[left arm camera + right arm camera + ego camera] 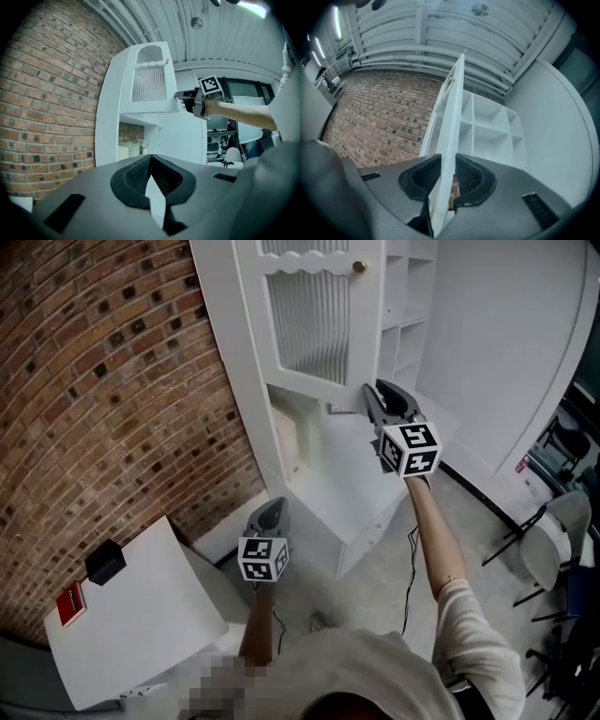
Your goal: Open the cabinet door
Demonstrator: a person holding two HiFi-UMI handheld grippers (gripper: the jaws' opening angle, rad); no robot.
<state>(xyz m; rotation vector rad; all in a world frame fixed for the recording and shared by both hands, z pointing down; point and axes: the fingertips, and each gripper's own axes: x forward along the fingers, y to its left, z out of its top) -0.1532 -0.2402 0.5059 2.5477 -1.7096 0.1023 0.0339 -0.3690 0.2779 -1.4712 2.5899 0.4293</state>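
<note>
A tall white cabinet stands against the brick wall. Its upper door (309, 324), with a ribbed panel and a small brass knob (358, 266), is swung partly out. My right gripper (372, 395) is raised and shut on the door's lower free edge. In the right gripper view the door's thin edge (452, 117) runs up between the two dark pads (423, 177) of the right gripper (447, 161). My left gripper (272, 507) hangs lower to the left, clear of the cabinet. In its own view the left gripper (151, 157) is shut on nothing, facing the door (149, 84) and the right gripper (180, 96).
A brick wall (94, 381) runs along the left. At the lower left stands a white table (141, 615) bearing a black box (105, 562) and a red item (70, 604). Open white shelves (487, 126) lie behind the door. A curved white wall (506, 334) and chairs (553, 540) are at the right.
</note>
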